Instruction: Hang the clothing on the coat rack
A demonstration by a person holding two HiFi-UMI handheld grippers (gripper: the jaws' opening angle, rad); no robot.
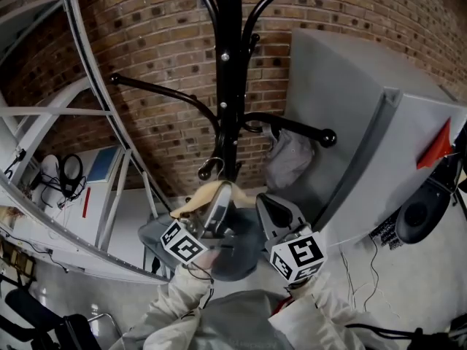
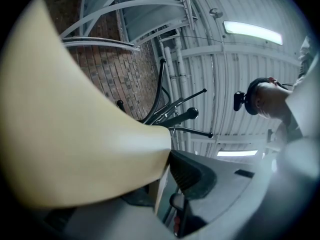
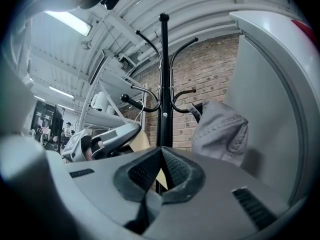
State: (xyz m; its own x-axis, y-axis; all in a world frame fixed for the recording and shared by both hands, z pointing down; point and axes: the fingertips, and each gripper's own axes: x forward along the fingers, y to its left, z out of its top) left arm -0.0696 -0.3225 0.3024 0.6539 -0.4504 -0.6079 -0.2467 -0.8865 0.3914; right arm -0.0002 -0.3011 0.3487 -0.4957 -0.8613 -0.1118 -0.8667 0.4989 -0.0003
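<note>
Pale sleeves [image 1: 179,301] held both grippers below the tall black metal coat rack [image 1: 230,64], mid-approach by my judgement. Soft grey clothing [image 1: 237,261] hung beneath a smooth, curved cream wooden hanger [image 2: 75,134] clamped in the left gripper [image 1: 219,206] jaws. The right gripper [image 3: 161,154] jaws were closed on nothing (pads meeting). Next, the small wire hook [image 1: 211,168] would need raising over a knobbed arm [image 1: 292,127].

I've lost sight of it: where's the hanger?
Head view, lower centre: the hanger is in the left gripper, close in front of the coat rack, left of the right gripper.
</note>
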